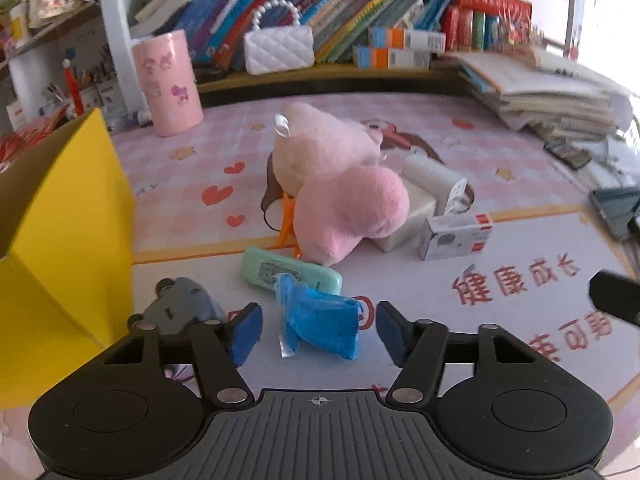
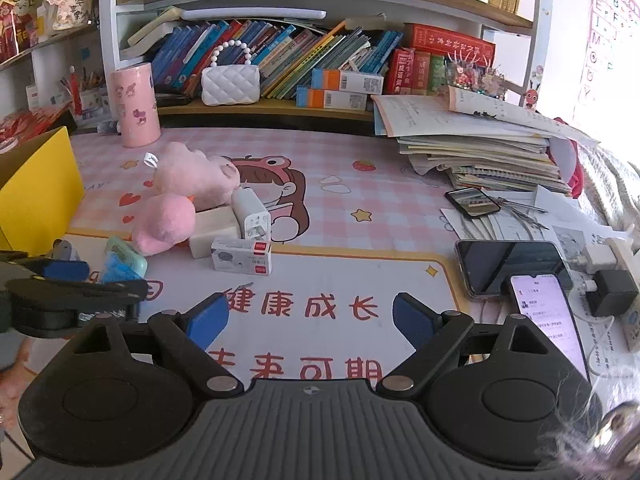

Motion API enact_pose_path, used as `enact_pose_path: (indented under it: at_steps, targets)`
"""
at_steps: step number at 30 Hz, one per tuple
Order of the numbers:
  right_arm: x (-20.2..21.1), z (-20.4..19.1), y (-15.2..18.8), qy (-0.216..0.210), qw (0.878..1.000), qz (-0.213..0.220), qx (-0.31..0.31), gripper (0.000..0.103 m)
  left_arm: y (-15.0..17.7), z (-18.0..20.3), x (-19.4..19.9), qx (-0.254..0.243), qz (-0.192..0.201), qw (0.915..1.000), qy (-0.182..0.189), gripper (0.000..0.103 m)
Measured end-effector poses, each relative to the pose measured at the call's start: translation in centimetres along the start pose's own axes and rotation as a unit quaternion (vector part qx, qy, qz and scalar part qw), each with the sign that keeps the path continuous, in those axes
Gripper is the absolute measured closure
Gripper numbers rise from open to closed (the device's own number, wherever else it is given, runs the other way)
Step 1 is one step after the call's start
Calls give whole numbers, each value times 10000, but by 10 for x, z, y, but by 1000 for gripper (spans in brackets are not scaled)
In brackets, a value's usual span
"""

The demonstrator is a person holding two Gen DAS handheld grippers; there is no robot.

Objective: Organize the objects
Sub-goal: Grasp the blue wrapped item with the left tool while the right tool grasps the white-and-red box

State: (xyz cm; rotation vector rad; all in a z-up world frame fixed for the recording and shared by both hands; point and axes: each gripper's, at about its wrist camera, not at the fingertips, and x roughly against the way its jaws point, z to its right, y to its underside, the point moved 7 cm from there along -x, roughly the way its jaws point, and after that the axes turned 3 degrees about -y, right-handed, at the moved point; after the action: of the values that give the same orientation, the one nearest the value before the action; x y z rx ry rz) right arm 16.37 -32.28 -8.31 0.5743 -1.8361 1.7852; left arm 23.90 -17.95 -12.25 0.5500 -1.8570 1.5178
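Two phones (image 2: 516, 266) (right), toy (image 1: 340, 184) ahead

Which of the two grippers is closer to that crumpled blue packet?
Left. The left gripper is open with the blue packet between its fingers; the right gripper hangs open off to the packet's right, over printed mat.

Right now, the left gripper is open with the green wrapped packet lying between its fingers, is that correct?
Not quite: the wrapped packet is blue, not green. The left wrist view shows it lying between the fingers of the open left gripper; the green thing is the case behind it.
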Motion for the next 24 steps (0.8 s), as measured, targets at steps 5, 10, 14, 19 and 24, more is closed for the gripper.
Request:
enact_pose_path:
  at_steps: [5, 10, 14, 19, 24]
  targets:
    - [-13, -1, -5, -167, 9998, -41, 31, 14, 0, 4, -12, -131, -165, 9998, 1, 62]
    - [-35, -7, -12, -340, 9993, -135, -18, 13, -9, -2, 12, 287, -52, 9991, 294, 64]
    - [-61, -18, -17, -476, 9985, -253, 46, 14, -7, -17, 43, 474, 82, 9982, 348, 64]
    - [-97, -36, -20, -623, 9971, -388, 197, 29, 16, -40, 71, 861, -22, 9959, 280, 64]
    - [-123, -45, -21, -494, 9973, -505, 182, 38, 30, -59, 80, 1036, -134, 9945, 69, 64]
